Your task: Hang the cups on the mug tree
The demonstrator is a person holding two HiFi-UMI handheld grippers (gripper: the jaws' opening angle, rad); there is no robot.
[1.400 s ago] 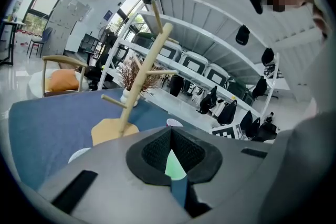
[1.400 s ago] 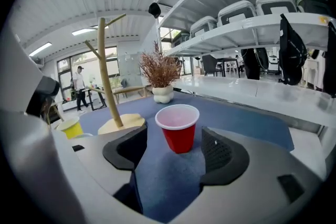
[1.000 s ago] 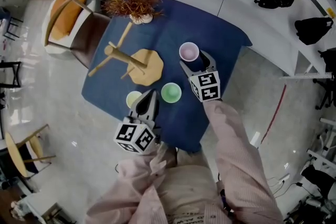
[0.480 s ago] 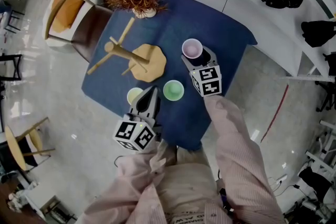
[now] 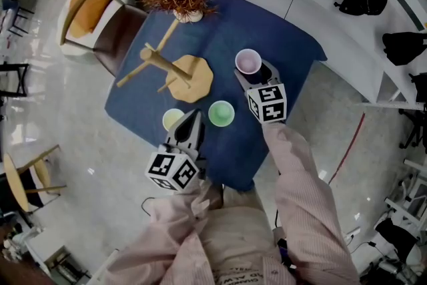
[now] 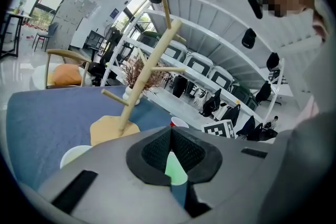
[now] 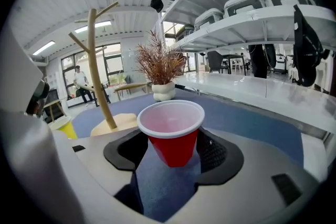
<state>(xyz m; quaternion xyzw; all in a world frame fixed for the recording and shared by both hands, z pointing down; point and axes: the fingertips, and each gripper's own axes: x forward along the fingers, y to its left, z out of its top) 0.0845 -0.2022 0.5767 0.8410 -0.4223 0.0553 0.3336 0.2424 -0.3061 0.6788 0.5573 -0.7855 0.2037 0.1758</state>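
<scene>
The right gripper (image 5: 253, 75) has jaws spread around the red cup (image 7: 171, 134), just closing slightly; the left gripper (image 6: 170, 135) is pressed together.

Wood, plastic, cloth; shiny floor.
Mug tree (image 5: 175, 71) bare matt wood; red cup (image 7: 171, 136), green cup (image 5: 221, 113), yellow cup (image 5: 173, 119) smooth plastic, red one slightly glossy; tablecloth (image 5: 267, 30) matt blue cloth; floor (image 5: 73, 143) at left pale, glossy, reflective; sleeve (image 5: 293, 170) soft pale cloth.
</scene>
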